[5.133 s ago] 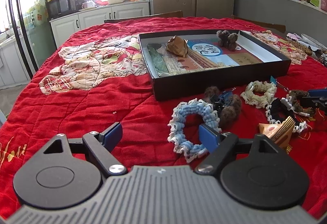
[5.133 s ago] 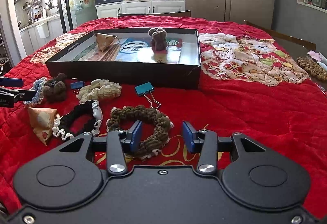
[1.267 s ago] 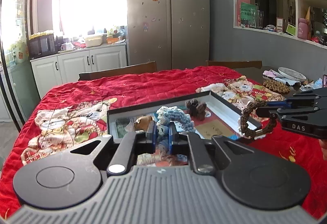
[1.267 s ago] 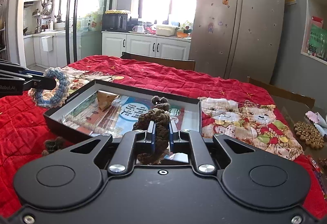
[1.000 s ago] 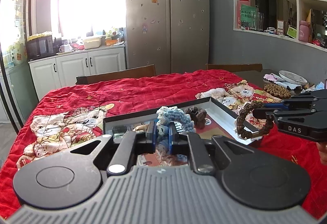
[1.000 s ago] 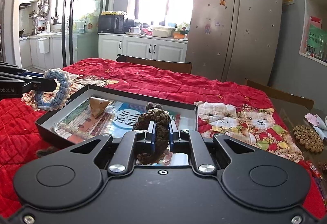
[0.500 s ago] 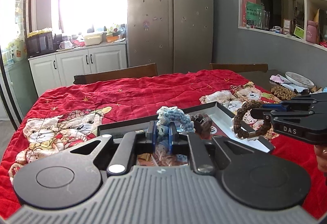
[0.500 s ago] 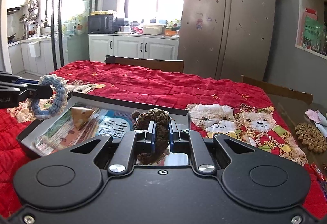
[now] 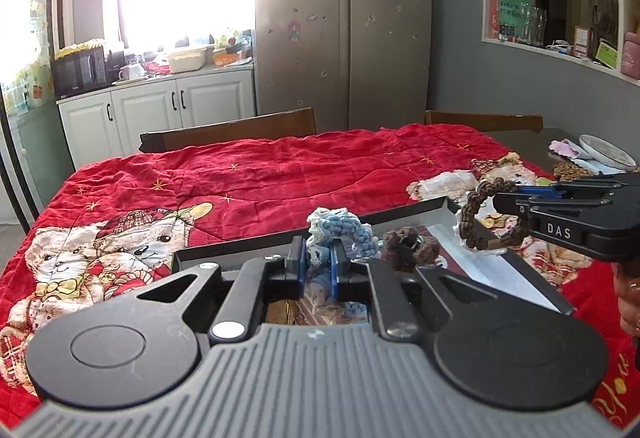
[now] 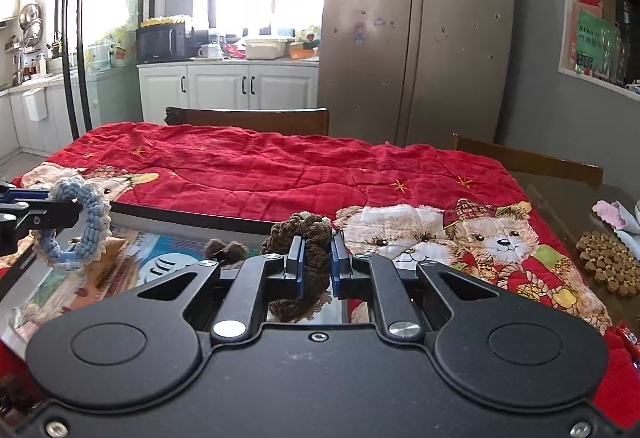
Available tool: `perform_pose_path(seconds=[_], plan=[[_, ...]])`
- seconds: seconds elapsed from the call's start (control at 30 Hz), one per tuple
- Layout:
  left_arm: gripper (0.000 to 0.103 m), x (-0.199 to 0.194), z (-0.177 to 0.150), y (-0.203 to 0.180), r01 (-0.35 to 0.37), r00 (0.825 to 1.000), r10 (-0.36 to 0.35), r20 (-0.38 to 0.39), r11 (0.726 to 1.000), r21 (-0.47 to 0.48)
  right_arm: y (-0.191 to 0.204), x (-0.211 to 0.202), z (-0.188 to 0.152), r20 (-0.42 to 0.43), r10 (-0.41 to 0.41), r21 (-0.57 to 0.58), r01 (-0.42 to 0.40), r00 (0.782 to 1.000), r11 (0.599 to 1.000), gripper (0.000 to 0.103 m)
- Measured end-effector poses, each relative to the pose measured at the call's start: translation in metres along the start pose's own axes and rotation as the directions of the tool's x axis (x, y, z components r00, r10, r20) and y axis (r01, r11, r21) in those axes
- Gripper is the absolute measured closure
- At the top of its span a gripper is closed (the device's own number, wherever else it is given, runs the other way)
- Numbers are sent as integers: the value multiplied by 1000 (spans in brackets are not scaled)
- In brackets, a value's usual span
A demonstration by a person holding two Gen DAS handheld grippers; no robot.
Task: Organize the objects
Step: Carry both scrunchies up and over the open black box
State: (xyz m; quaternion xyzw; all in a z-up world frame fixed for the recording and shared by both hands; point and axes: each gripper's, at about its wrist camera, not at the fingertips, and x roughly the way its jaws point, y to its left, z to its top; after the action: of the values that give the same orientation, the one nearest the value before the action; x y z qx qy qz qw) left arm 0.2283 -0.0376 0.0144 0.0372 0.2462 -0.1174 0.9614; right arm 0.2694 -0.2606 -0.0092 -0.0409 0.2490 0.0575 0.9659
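My left gripper is shut on a blue and white crocheted scrunchie, held above the black shallow box. In the right wrist view the same blue scrunchie hangs from the left gripper over the box's left part. My right gripper is shut on a brown crocheted scrunchie, also above the box. From the left wrist view the brown scrunchie dangles from the right gripper over the box's right end. A small dark brown fuzzy clip lies inside the box.
A red quilt with teddy bear prints covers the table. Wooden chair backs stand at the far edge. A round beaded mat and a white dish sit on the bare table at the right. A hand shows at the right edge.
Both grippers have travelled forward over the box with their scrunchies, so the box now lies close beneath them. Neither grip has altered.
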Motion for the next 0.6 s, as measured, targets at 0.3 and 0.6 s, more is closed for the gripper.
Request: perform_pose_path(seconds=[0.3, 0.6], plan=[[88, 31, -3, -1, 1, 1000, -1, -29, 1000, -11, -2, 40, -5, -52, 4, 25, -2, 999, 1000, 91], [88, 55, -7, -4, 2, 999, -2, -54, 1000, -8, -2, 61, -11, -87, 26, 33, -24, 996, 999, 91]])
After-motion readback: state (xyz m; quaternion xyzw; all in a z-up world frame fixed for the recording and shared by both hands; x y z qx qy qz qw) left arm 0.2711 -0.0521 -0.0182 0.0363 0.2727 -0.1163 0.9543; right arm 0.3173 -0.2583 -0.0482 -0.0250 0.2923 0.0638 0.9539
